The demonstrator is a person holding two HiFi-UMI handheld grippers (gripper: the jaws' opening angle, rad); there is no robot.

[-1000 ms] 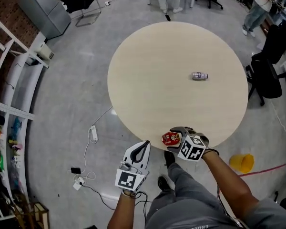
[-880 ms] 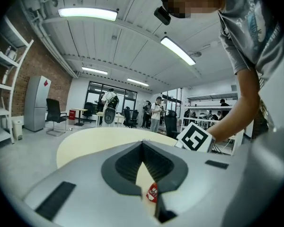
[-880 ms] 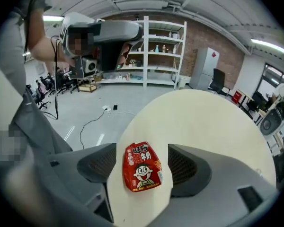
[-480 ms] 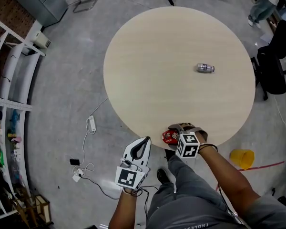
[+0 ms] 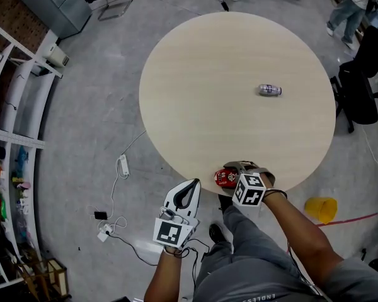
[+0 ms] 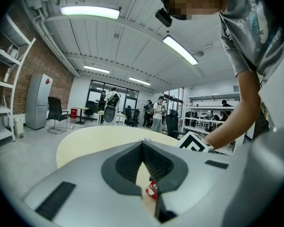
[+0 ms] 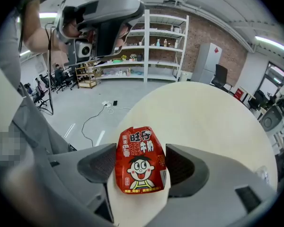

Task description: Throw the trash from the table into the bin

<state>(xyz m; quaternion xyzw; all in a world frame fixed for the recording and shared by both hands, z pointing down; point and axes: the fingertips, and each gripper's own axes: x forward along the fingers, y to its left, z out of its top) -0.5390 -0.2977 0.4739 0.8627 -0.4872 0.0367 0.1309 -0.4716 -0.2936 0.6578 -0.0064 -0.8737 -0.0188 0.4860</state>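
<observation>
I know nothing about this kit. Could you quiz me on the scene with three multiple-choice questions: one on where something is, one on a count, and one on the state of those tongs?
1. Where on the table is the red pack?
A. middle
B. far edge
C. near edge

2. How many pieces of trash lie on the table?
A. one
B. two
C. five

3. What state are the left tongs in?
A. shut, empty
B. wide open
C. gripping trash

Answers:
1 C: the pack lies by the near rim, between the open right tongs.
2 B: only the pack and a can are on the top.
3 A: their jaws meet with nothing between them.
</observation>
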